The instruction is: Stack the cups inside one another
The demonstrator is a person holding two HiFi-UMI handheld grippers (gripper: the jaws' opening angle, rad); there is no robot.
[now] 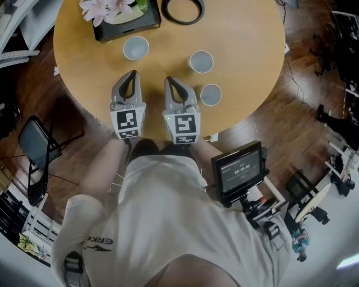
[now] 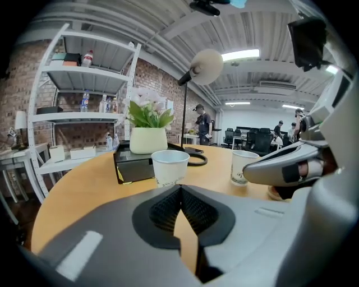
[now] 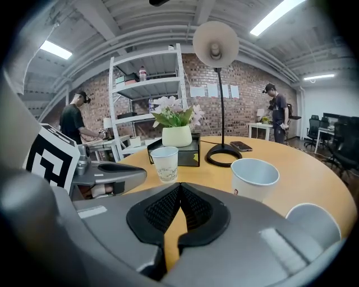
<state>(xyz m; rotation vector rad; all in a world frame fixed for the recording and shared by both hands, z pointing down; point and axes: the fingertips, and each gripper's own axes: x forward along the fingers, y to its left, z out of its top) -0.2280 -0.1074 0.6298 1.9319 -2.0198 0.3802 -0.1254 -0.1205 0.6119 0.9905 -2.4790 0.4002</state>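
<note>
On the table [image 1: 252,33] stand three separate cups [image 1: 135,47] [image 1: 201,61] [image 1: 210,94], near two closed grippers [image 1: 133,73] [image 1: 168,79].

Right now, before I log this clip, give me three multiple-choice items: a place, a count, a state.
1. Where is the black lamp base? A. beside the flower tray B. between the grippers C. on the floor
2. How many paper cups stand on the round table? A. two B. three C. five
3. How are the left gripper and right gripper? A. both shut, empty B. both open C. each shut on a cup
Answers: 1 A, its ring lies right of the tray; 2 B, three cups stand apart; 3 A, pads meet with nothing between.
</note>
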